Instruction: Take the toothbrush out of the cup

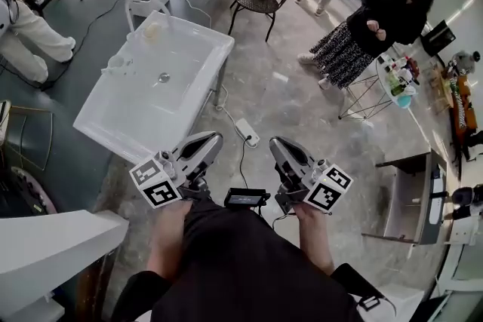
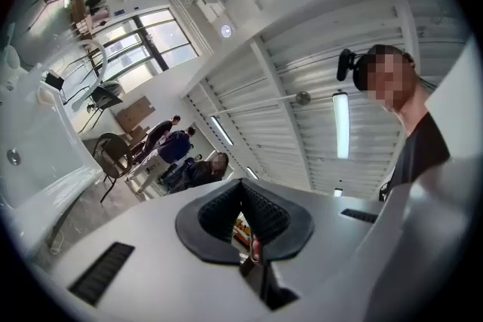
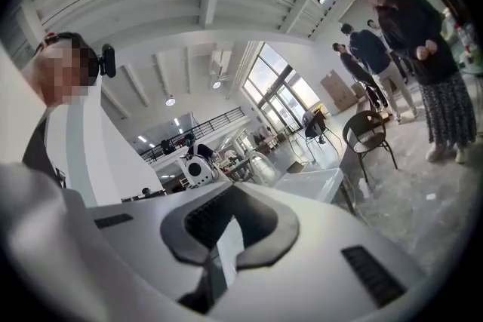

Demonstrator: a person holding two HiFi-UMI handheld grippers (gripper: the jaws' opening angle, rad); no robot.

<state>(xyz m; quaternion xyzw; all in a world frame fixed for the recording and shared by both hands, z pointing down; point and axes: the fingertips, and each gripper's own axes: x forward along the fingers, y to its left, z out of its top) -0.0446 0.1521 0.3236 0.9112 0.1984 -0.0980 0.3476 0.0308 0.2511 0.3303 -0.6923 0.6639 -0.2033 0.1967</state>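
Both grippers closed, empty, near waist.

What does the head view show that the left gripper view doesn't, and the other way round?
Head view only: the right tool, shut, and a power strip on the floor. Left gripper view only: the ceiling with its strip light. Both: the left tool, shut with nothing held, the white sink, the black chair and the standing people.

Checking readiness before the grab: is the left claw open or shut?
Shut. In the left gripper view the left claw has its two halves meeting at the tips, with nothing held between them.
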